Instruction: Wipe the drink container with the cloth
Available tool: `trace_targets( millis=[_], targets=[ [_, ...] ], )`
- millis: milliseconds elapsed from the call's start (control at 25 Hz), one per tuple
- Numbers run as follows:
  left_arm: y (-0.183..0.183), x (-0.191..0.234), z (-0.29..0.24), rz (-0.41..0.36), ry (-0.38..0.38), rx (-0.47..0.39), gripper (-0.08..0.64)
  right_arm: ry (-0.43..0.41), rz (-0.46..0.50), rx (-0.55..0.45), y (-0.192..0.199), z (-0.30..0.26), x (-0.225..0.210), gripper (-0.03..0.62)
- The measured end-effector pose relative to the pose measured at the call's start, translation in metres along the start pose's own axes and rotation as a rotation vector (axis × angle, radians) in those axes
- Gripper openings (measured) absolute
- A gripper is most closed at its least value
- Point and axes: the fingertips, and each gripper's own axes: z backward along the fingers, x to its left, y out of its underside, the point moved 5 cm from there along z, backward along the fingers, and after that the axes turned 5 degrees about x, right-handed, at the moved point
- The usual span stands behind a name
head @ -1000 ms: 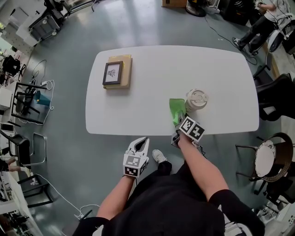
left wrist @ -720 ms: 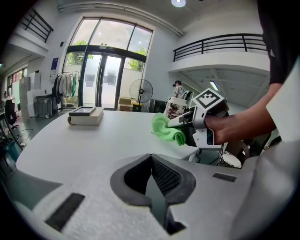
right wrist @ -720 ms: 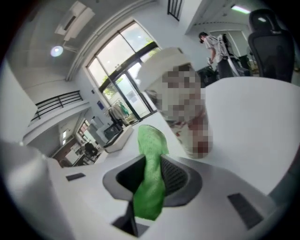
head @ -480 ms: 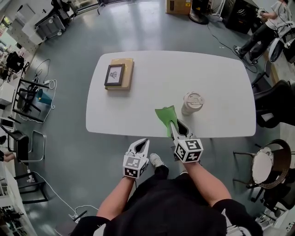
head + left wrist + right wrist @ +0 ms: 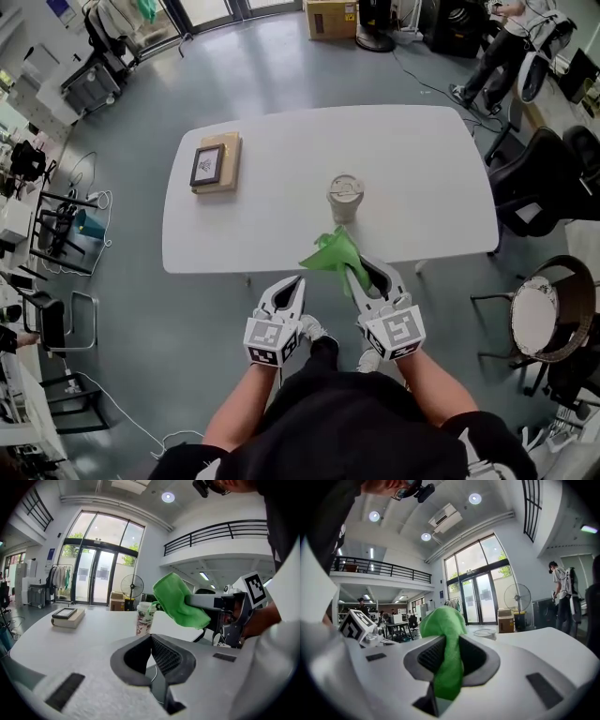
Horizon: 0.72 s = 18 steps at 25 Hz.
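The drink container [image 5: 344, 197], a lidded patterned paper cup, stands upright near the white table's front edge; it also shows in the left gripper view [image 5: 145, 617]. A green cloth [image 5: 331, 253] hangs bunched in my right gripper [image 5: 354, 265], which is shut on it just off the table's front edge, short of the cup. In the right gripper view the cloth [image 5: 445, 648] fills the gap between the jaws and hides most of the cup. My left gripper [image 5: 290, 286] is held below the table edge, jaws shut with nothing in them.
A framed picture lies on a tan book [image 5: 214, 162] at the table's [image 5: 422, 169] back left. Office chairs [image 5: 539, 183], a round stool [image 5: 534, 319] and a person stand to the right. Racks and cables crowd the floor at left.
My right gripper pulled back from beside the cup toward me, lifting the green cloth off the table. The left gripper barely moved.
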Motion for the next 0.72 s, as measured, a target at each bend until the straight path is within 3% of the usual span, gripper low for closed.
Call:
trace_targets(
  millis=[320,720],
  targets=[
    [-0.020,-0.057,0.024,-0.044,-0.019,-0.079,0.009,0.062,0.057,-0.023,-0.006,0.080,-0.013,0.084],
    [-0.021,-0.116,0.039,-0.102,0.006,-0.097,0.009,0.098,0.047,-0.037,0.009,0.140,-0.014,0.083]
  ],
)
